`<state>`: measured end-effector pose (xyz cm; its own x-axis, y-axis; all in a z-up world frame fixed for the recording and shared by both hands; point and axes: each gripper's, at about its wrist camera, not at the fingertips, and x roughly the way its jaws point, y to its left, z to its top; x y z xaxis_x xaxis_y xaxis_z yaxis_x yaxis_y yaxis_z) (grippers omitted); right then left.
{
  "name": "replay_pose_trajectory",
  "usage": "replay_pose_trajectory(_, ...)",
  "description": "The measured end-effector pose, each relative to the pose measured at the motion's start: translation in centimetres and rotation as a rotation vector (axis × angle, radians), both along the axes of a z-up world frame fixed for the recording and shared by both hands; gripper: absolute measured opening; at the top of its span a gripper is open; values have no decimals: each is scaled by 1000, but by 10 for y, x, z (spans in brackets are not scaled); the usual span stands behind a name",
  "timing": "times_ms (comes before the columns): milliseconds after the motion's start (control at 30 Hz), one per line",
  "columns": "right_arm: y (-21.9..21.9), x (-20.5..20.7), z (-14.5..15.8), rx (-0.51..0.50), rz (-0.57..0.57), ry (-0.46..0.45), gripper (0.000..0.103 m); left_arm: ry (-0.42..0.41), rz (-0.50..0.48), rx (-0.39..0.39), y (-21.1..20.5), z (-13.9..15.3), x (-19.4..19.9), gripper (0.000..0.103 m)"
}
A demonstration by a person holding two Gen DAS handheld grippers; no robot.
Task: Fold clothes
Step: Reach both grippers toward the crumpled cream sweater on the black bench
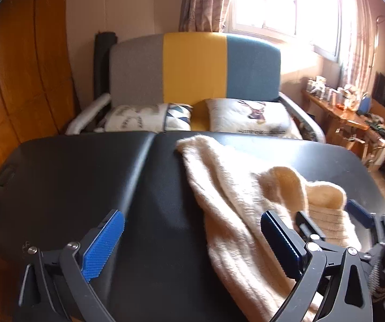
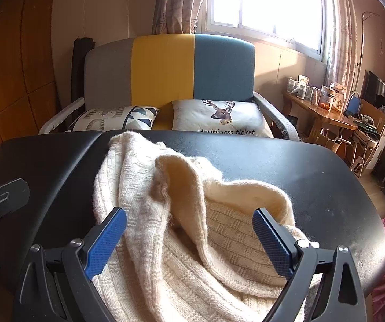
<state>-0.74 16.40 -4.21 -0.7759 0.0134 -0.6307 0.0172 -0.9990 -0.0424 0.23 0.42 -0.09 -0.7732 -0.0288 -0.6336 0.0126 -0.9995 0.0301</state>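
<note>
Two claws, left claw [image 1: 192,244] and right claw [image 2: 189,241], gape over one cream sweater [image 2: 171,214].

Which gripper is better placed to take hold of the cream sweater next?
Right. The right gripper is open with the cream sweater bunched directly between its fingers. The left gripper, also open, faces mostly bare black table, sweater beside its right finger.

One line of print can be read — "Happiness ticket", in dark letters along the lower edge of the deer pillow [image 2: 219,118] on the sofa; the same line is a blur in the left wrist view. Jar labels are too small.
</note>
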Motion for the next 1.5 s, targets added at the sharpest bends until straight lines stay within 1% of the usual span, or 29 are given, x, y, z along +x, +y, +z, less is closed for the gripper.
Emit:
replay_pose_trajectory(167, 0, 3, 0, -9, 14, -22, 97, 1, 17, -45, 14, -3, 8, 103)
replay_pose_trajectory(233, 0, 5, 0, -12, 20, -31, 97, -49, 5, 16, 3, -5, -2, 103)
replay_pose_trajectory(300, 0, 6, -1, -16, 25, -40, 97, -50, 5, 16, 2, -7, -2, 103)
replay_pose_trajectory(367, 1, 7, -1, -17, 31, -48, 97, -74, -4, 44, -11, -12, -9, 103)
replay_pose_trajectory(667, 11, 10, -2, 14, 53, -54, 97, -222, -128, 136, -33, -62, -11, 103)
replay_pose_trajectory(700, 13, 11, -1, 19, 54, -46, 97, -238, -141, 146, -35, -67, -11, 103)
replay_pose_trajectory(767, 21, 16, 10, 42, 45, 1, 97, -271, -169, 166, -40, -78, -11, 103)
replay_pose_trajectory(800, 25, 14, 12, 63, 27, -5, 97, -282, -165, 176, -46, -84, -11, 103)
replay_pose_trajectory(867, 34, 10, 16, 100, -5, -18, 97, -295, -126, 200, -64, -93, -10, 103)
replay_pose_trajectory(933, 43, 7, 16, 104, -19, -31, 97, -324, -96, 265, -85, -102, -10, 103)
replay_pose_trajectory(1033, 54, 6, 15, 40, 13, -40, 98, -370, -56, 390, -117, -116, -6, 103)
replay_pose_trajectory(1067, 60, 4, 14, -7, 32, -54, 103, -381, -43, 416, -125, -120, -5, 103)
replay_pose_trajectory(1167, 90, -6, 3, -299, 128, -158, 103, -386, -20, 443, -146, -128, 3, 103)
replay_pose_trajectory(1300, 132, -18, -12, -573, 140, -246, 103, -388, -1, 434, -159, -133, 11, 103)
replay_pose_trajectory(1333, 141, -20, -14, -623, 138, -259, 103, -389, 3, 431, -163, -134, 13, 103)
replay_pose_trajectory(1433, 147, -27, -9, -613, 127, -258, 103, -390, 17, 424, -173, -137, 19, 103)
replay_pose_trajectory(1467, 146, -29, -6, -573, 118, -252, 101, -388, 21, 422, -175, -138, 20, 103)
replay_pose_trajectory(1500, 148, -30, -4, -545, 108, -248, 94, -382, 25, 422, -176, -138, 18, 103)
